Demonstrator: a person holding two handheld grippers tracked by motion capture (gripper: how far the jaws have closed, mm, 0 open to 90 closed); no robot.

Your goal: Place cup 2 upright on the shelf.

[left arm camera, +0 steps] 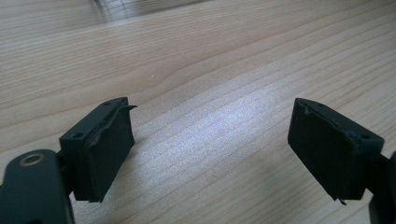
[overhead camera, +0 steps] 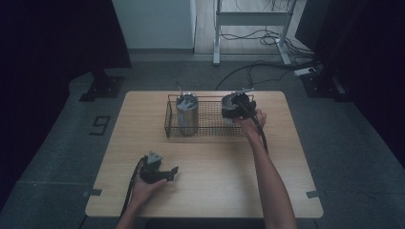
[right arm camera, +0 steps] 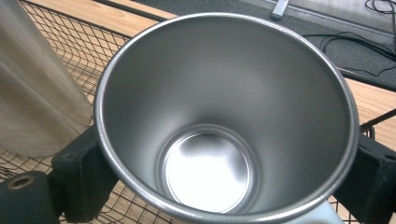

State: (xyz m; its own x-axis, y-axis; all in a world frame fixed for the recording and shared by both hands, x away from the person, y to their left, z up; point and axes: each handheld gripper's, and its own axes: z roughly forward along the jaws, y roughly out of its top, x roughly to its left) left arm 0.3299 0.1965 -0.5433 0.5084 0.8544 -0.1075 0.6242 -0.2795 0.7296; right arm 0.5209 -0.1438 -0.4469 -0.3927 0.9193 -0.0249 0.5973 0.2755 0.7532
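Note:
A steel cup (overhead camera: 230, 110) is at the right end of a black wire basket (overhead camera: 210, 125), and my right gripper (overhead camera: 237, 106) is shut on it. In the right gripper view the cup (right arm camera: 219, 93) opens toward the camera, empty and shiny inside, with my right gripper (right arm camera: 226, 172) pressing a jaw on each side of its wall. A second steel cup (overhead camera: 187, 114) stands upright in the basket's left part and appears blurred as the cup (right arm camera: 28, 93) at the left. My left gripper (overhead camera: 169, 172) rests low over the wooden table (overhead camera: 215, 171) near the front, open, with nothing between the jaws (left arm camera: 210, 149).
The basket sits at the table's far middle, and its mesh (right arm camera: 93, 51) runs behind the held cup. Bare wood (left arm camera: 187, 56) lies under the left gripper. Beyond the table are a dark floor, a desk frame (overhead camera: 253, 19) and cables.

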